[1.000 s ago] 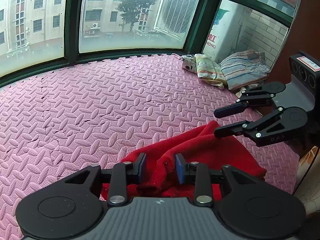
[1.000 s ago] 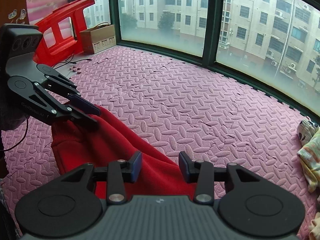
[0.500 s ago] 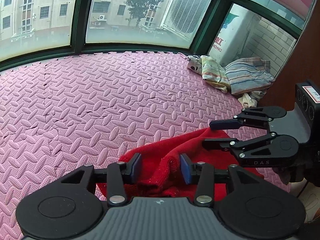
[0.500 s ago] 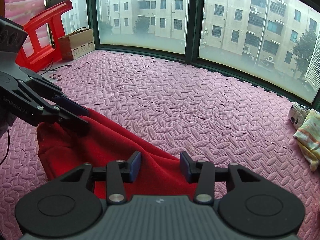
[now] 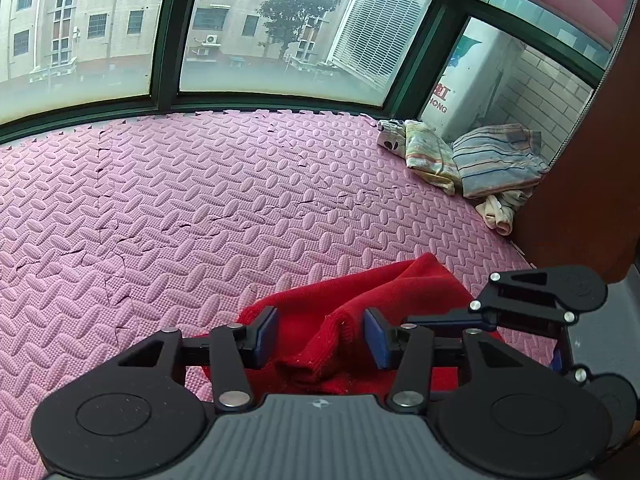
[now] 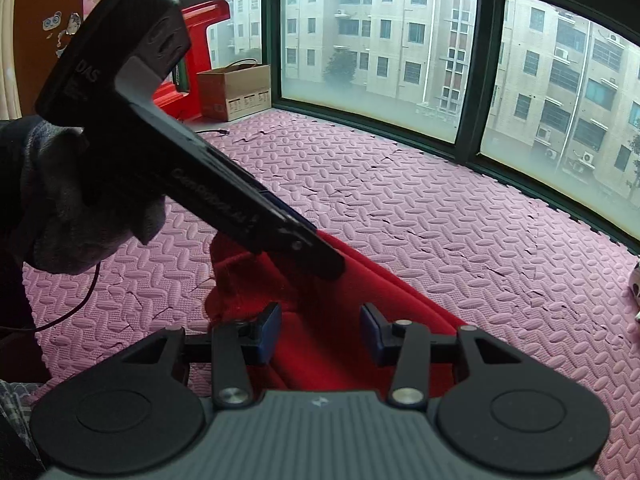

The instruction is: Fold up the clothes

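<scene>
My left gripper [image 5: 320,338] fingers are opening around the red cloth [image 5: 348,304]; my right gripper [image 6: 320,330] fingers sit apart over it.

Soft, overcast daylight pours in through the windows [image 5: 272,40], flat and even; shadows faint. Strong fisheye bending at the edges, corners vignetted black, lower glass hazy.

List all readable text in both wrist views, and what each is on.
"DAS": on the body of the left claw, right wrist view.
"GenRobot.AI": along that claw's arm; reading uncertain, small and skewed.
"ONG": red letters, with a red character above, on the white unit outside the window, left wrist view; the rest is cut off.
Labels on the cardboard box: too small to read.
Wall stickers: pictures, no legible words.
</scene>
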`<state>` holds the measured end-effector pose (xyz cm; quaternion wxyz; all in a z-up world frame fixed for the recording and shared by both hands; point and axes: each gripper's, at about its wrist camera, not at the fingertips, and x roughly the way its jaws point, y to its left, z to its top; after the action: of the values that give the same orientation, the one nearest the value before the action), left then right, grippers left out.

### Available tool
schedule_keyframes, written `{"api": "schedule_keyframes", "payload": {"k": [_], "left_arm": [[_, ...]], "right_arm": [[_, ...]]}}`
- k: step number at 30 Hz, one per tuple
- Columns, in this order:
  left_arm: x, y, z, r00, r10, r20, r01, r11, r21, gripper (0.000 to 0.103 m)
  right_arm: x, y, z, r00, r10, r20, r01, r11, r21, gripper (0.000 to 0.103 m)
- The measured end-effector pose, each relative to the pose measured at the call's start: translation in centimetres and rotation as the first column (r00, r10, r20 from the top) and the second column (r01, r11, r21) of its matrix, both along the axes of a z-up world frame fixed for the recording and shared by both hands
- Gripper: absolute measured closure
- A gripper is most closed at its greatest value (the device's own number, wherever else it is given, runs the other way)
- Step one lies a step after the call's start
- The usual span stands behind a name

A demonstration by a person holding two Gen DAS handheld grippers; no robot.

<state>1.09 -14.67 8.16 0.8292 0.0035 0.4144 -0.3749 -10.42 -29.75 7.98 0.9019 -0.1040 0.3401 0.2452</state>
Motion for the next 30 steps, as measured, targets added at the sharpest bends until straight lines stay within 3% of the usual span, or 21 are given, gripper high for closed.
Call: {"api": "schedule_keyframes", "payload": {"k": [7,11,15,23,30], "left_arm": [[-0.1,0.5,0.3,1.0,0.022,0.006,-0.022,1.0,-0.007,0.047],[-0.1,1.0,0.3,0.999,0.049,0.001,-0.049,0.999,-0.011,0.044],[-0.3,1.7,0.3,0.997,0.072,0.004,-0.072,0.997,-0.013,0.044],[0.2,2.5,-0.8,0.994,0.111,-0.015,-0.111,0.994,0.012,0.044],[-0.4,4.5,-0.6,0.987,0.149,-0.061,-0.152,0.987,-0.044,0.04]], "right_arm": [[-1.6,1.8,0.4,0.999,0.029,0.043,-0.029,1.0,-0.001,0.059],[-1.9,2.6,-0.3,0.999,0.051,0.016,-0.051,0.999,-0.003,0.059],[-2.9,3.4,0.0,0.996,0.068,0.063,-0.067,0.998,-0.01,0.059],[-3.2,5.5,-1.1,0.991,0.134,0.026,-0.133,0.991,-0.02,0.058],[-4.0,3.0,0.8,0.997,0.075,0.023,-0.076,0.996,0.048,0.054]]}}
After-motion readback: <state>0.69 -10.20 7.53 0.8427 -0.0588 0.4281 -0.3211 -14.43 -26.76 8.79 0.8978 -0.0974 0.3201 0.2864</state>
